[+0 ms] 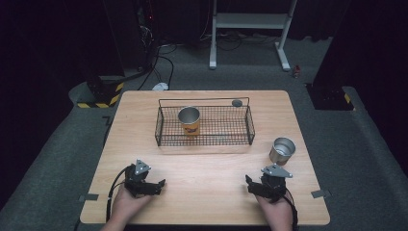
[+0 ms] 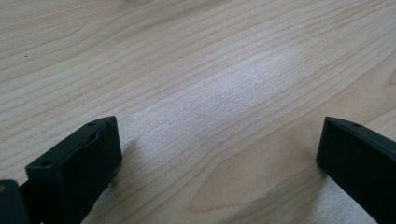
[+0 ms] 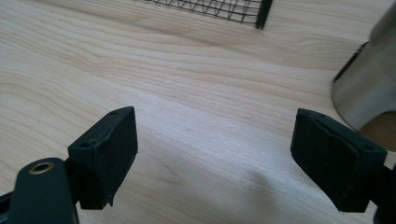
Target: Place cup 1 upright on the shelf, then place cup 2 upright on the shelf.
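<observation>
A black wire basket [image 1: 250, 126] stands at the middle back of the wooden table [image 1: 207, 175]. Inside it, toward the left, an open metal cup with an orange label [image 1: 189, 120] stands upright. A plain steel cup [image 1: 282, 150] stands on the table right of the basket. My left gripper [image 1: 156, 186] rests low near the front left edge, open, with only bare wood between its jaws [image 2: 219, 135]. My right gripper [image 1: 255, 187] is at the front right, also open and empty [image 3: 215, 126]. The steel cup [image 3: 369, 88] is ahead and to its right, and the basket's corner [image 3: 219, 7] is farther ahead.
A small dark round object [image 1: 236, 102] lies by the basket's back right rim. Tape tabs [image 1: 89, 197] mark the table's front corners. Beyond the table are a white stand [image 1: 250, 21], cables and dark equipment on a grey floor.
</observation>
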The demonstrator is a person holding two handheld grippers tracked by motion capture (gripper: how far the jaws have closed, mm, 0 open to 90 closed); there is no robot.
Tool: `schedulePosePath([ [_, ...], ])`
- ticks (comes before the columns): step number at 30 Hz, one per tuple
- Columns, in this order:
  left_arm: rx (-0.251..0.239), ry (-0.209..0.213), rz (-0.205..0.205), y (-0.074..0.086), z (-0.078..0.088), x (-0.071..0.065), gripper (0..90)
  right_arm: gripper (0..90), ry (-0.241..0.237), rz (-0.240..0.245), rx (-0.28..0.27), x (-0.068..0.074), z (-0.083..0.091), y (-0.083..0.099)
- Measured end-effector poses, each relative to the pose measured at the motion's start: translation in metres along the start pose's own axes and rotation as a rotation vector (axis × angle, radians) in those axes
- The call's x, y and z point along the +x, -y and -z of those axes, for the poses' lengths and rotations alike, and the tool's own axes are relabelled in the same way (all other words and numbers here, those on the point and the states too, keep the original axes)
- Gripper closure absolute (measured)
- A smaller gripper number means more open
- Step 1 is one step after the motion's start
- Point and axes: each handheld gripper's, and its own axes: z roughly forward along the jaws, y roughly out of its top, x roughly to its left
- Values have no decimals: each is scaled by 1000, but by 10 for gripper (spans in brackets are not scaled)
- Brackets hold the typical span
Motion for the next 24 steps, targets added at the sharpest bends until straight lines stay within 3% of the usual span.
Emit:
schedulePosePath([
  [24, -3, 0, 2, 0, 0, 0, 4, 145, 62, -39, -15, -22, 10, 5],
])
